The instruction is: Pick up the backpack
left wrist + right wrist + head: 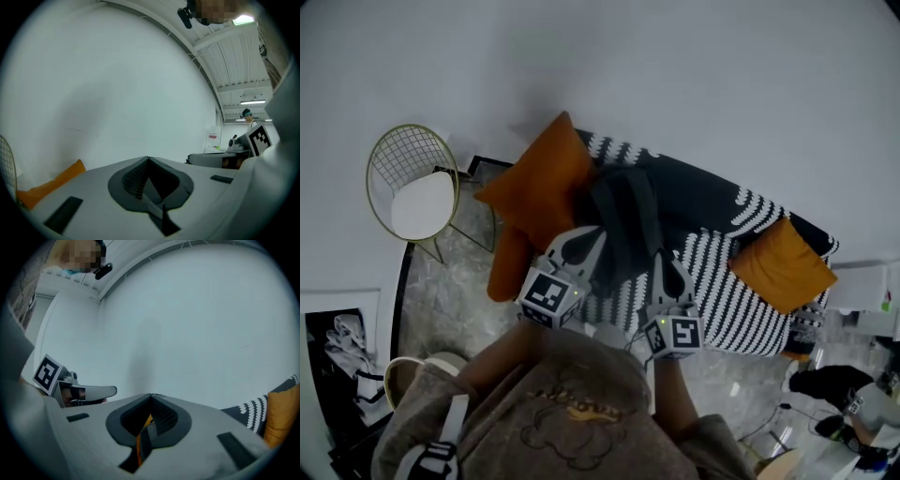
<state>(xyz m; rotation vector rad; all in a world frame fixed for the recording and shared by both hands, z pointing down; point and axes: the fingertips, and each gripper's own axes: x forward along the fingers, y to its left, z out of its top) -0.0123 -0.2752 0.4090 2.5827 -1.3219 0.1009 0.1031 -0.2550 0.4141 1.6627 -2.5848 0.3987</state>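
Observation:
In the head view a dark backpack [623,211] lies on a black-and-white striped sofa [741,300], between two orange cushions. My left gripper [581,239] hovers at the backpack's near left edge with its jaws shut and empty. At the near right of the backpack is my right gripper [664,259], also shut on nothing. The left gripper view has its closed jaws [148,158] facing the white wall, with an orange cushion [51,185] low on the left. The right gripper view likewise has closed jaws [151,395], with the striped cover [253,411] at right. The backpack is in neither gripper view.
A gold wire chair [412,183] with a white seat stands left of the sofa on the marble floor [441,300]. The large orange cushion [539,183] leans at the sofa's left, a smaller one [783,264] at its right. Desk clutter and another person [853,403] are at lower right.

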